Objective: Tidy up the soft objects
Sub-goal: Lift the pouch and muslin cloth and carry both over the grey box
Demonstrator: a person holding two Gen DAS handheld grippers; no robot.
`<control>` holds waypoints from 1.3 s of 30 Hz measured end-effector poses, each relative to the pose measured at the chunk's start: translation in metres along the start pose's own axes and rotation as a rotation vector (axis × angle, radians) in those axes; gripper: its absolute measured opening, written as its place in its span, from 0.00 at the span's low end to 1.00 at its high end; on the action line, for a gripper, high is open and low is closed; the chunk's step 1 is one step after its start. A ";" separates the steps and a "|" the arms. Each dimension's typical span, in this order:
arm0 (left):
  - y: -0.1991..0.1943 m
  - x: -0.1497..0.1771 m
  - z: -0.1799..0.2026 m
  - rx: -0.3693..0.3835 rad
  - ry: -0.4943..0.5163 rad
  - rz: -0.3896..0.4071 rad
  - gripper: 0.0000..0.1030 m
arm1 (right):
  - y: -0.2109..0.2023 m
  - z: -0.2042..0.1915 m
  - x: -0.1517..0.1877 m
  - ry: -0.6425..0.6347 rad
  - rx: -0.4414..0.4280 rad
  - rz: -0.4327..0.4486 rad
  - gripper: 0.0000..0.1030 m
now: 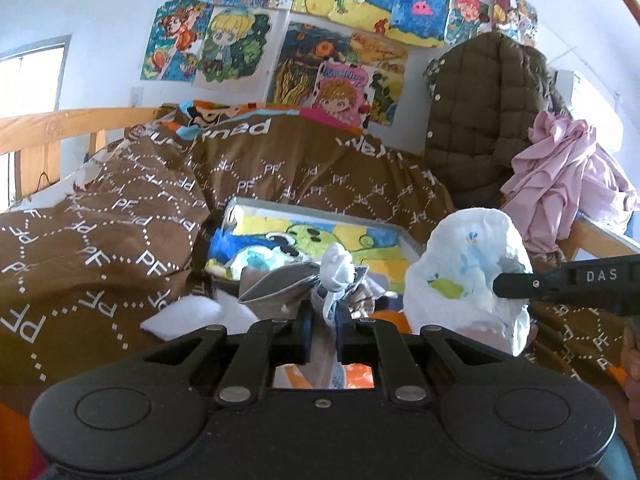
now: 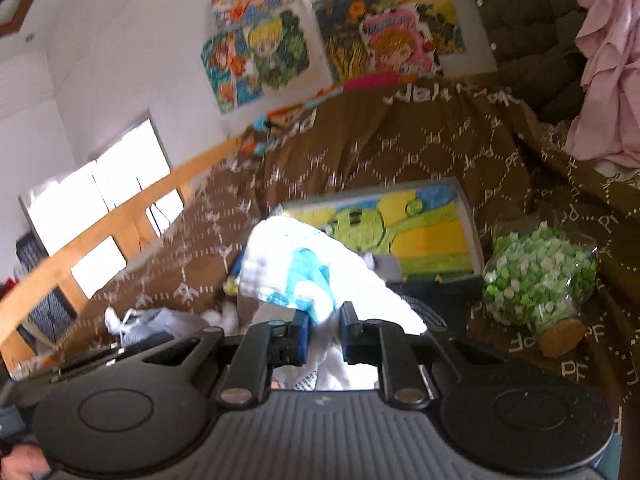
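My left gripper [image 1: 325, 320] is shut on a grey cloth [image 1: 280, 284] topped by a white knot [image 1: 338, 270], held just above the brown bedspread [image 1: 120, 216]. To its right hangs a white cloth with blue and green prints [image 1: 468, 276]. A black finger [image 1: 560, 282] of my right gripper reaches into it from the right edge. In the right wrist view, my right gripper [image 2: 325, 316] is shut on that white cloth [image 2: 288, 256], which bunches up over its fingers. The grey cloth [image 2: 160, 324] lies low at the left there.
A shallow white-rimmed box [image 1: 408, 236] with a colourful drawing inside lies on the bed behind both cloths. A corked jar of green and white paper stars [image 2: 536, 276] lies to the right. A quilted olive jacket [image 1: 480, 120] and pink garment [image 1: 568, 184] hang at the right. A wooden rail [image 1: 60, 124] runs along the left.
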State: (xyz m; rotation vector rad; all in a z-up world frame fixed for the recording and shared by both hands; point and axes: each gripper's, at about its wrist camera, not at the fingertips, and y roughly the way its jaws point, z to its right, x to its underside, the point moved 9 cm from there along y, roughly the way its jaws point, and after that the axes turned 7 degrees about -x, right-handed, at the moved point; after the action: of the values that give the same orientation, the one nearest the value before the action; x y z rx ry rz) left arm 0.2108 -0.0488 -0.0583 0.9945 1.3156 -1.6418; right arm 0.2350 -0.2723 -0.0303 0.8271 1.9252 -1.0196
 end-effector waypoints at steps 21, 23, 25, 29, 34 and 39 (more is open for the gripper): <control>0.105 -0.073 0.058 0.080 0.070 0.038 0.11 | 0.076 0.066 -0.059 0.038 0.080 0.202 0.17; 0.123 -0.078 0.062 0.094 0.065 0.020 0.11 | 0.089 0.077 -0.065 0.060 0.085 0.213 0.17; 0.146 -0.081 0.067 0.102 0.060 -0.004 0.11 | 0.101 0.089 -0.071 0.081 0.091 0.220 0.17; 0.182 -0.082 0.072 0.099 0.053 -0.052 0.11 | 0.122 0.109 -0.076 0.128 0.090 0.223 0.17; 0.223 -0.074 0.077 0.076 0.087 -0.131 0.11 | 0.145 0.124 -0.072 0.158 0.109 0.180 0.17; 0.252 -0.055 0.074 0.024 0.153 -0.244 0.11 | 0.159 0.133 -0.060 0.184 0.143 0.112 0.17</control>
State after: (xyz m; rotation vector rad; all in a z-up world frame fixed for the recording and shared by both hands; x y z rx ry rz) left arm 0.4565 -0.1527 -0.0871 1.0236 1.5741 -1.7944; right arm 0.4381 -0.3248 -0.0831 1.1322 1.9495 -1.0528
